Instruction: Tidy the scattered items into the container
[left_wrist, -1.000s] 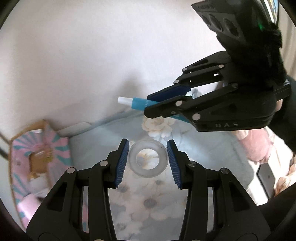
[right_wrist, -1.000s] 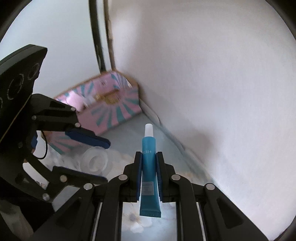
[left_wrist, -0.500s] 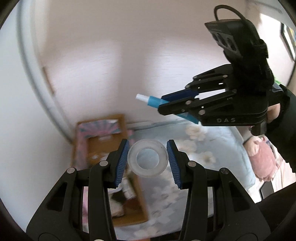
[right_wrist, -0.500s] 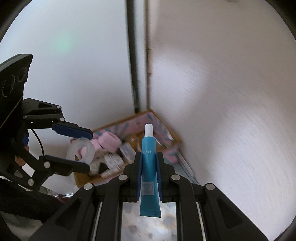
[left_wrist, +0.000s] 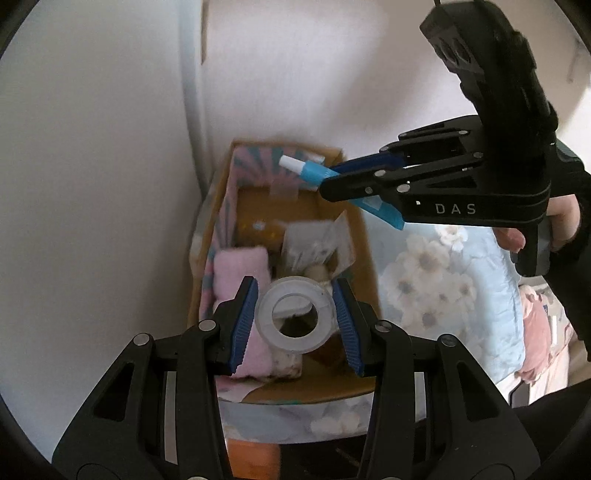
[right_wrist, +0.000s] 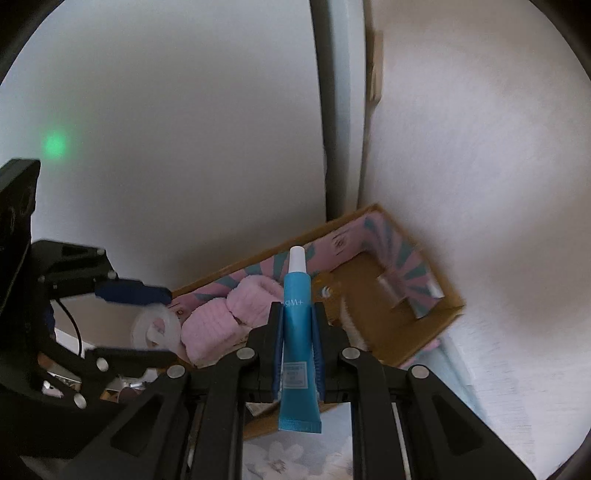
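The left gripper (left_wrist: 295, 317) was closed on a translucent tape roll (left_wrist: 293, 314), its blue pads pressing the roll's two sides so that the open centre faced the camera. The roll hung over the near half of the cardboard box (left_wrist: 364, 258), above the things already lying there. The right gripper (right_wrist: 298, 350) was clamped narrowly on a blue tube (right_wrist: 296, 325), which stood between the jaws with its white cap pointing forward and its crimped tail hanging out behind. Seen from the left wrist, that tube's cap reached over the far end of the box, near the pink-and-teal striped lining of the wall.

Inside the box lay rolled pink cloths (right_wrist: 236, 314), a clear plastic packet (left_wrist: 314, 243) and some smaller things too blurred to name, so much of the tidying looked done. What remained, as far as could be judged, was releasing these two held items into the box; neither had yet been let go.

The box sat in the corner where two pale walls met, resting on a floral blue quilt (left_wrist: 443, 280). A hand (left_wrist: 517, 236) gripped the right tool's handle beyond the box's right side.
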